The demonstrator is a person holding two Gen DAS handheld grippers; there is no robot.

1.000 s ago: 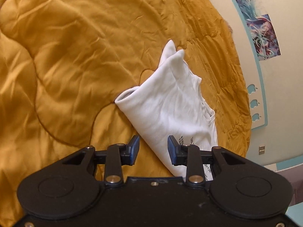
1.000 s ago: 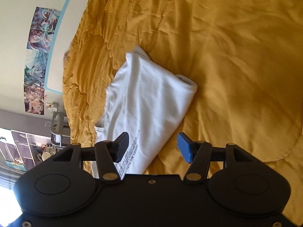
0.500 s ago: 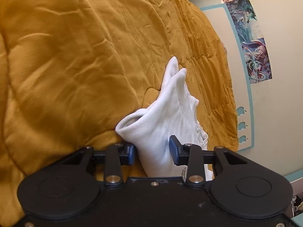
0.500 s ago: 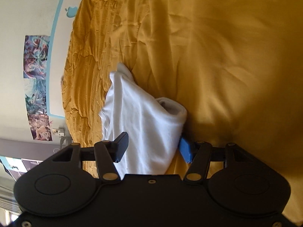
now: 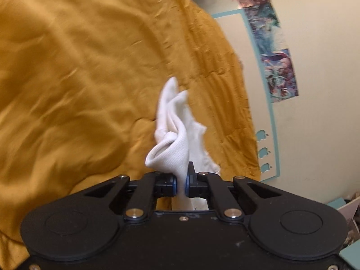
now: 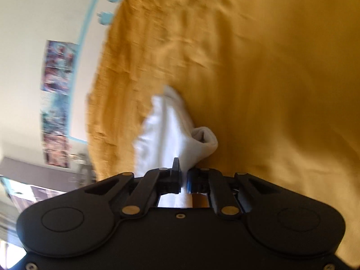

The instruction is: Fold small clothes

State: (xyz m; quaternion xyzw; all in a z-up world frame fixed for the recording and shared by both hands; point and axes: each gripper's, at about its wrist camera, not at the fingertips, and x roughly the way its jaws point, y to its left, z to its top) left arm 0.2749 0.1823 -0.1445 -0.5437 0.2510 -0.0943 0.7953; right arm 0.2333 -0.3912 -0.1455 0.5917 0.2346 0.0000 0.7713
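Left gripper (image 5: 180, 183): the fingers are clenched on a bunched edge of the white garment (image 5: 174, 132); the blue pads are almost fully covered by cloth.
Right gripper (image 6: 185, 181): the fingers are clamped on the same white garment (image 6: 166, 132), beside its rolled cuff-like opening.
Garment position: it is drawn up into a narrow, crumpled ridge over the mustard-yellow bed quilt (image 5: 78, 78), its far tip resting on or just above the quilt; which cannot be told.
Hidden or unclear: the garment's lower part is cut off behind both gripper bodies; the printed lettering is not seen. The right wrist view is smeared by motion blur, so quilt creases and the wall posters (image 6: 57, 94) are hard to make out.
Change from earlier: a second ago the garment was lying flat and spread on the quilt, with both pairs of fingers parted around it; now both pairs are closed and the cloth is gathered.
Background: posters (image 5: 272, 51) and blue apple stickers (image 5: 264, 150) are seen on the wall.
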